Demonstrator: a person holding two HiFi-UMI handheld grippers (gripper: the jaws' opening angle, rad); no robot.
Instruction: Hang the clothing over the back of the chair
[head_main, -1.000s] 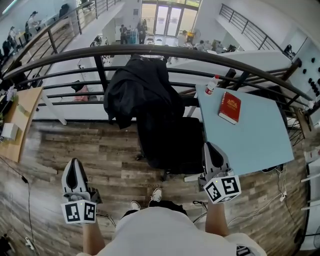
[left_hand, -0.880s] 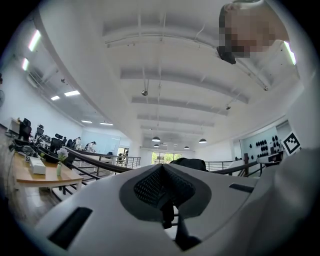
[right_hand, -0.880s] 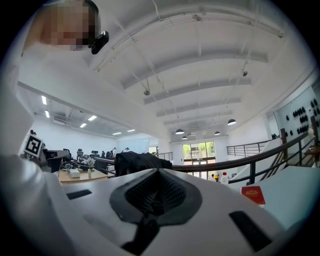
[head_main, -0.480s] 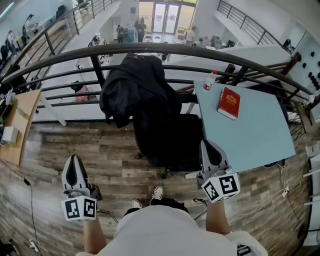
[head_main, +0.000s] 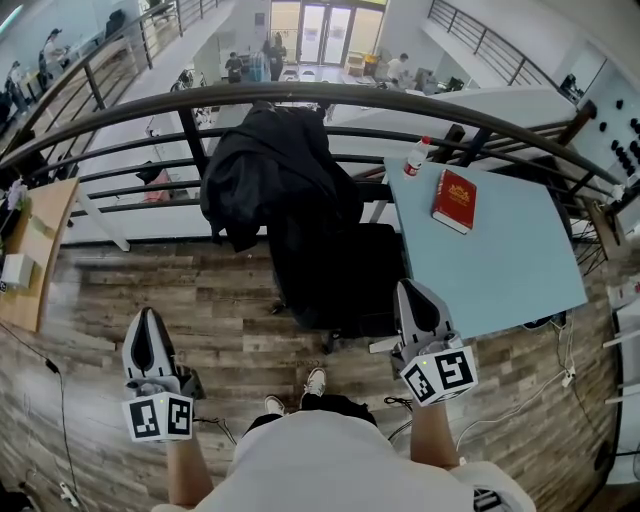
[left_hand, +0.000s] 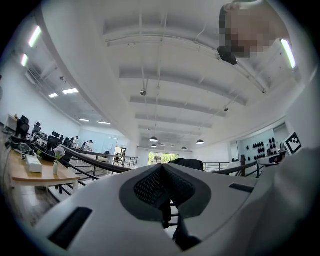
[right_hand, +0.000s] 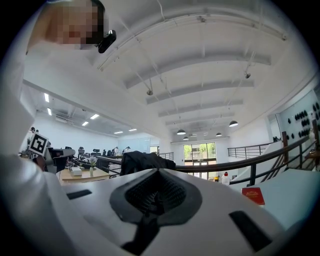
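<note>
A black jacket (head_main: 268, 175) hangs draped over the back of a black office chair (head_main: 345, 280) that stands by the railing. It also shows far ahead as a dark mound in the left gripper view (left_hand: 187, 163) and the right gripper view (right_hand: 142, 161). My left gripper (head_main: 147, 313) is low at the left over the wooden floor, well short of the chair, shut and empty (left_hand: 161, 168). My right gripper (head_main: 408, 287) sits just right of the chair seat, near the table's edge, also shut with nothing between its jaws (right_hand: 157, 173).
A light blue table (head_main: 500, 270) stands right of the chair with a red book (head_main: 455, 200) and a small white bottle (head_main: 415, 157) on it. A dark curved railing (head_main: 420, 105) runs behind. A wooden desk (head_main: 35, 240) is at the far left.
The head view has shifted a little. Both grippers stay shut and almost still, and the jacket hangs on the chair back as before.
</note>
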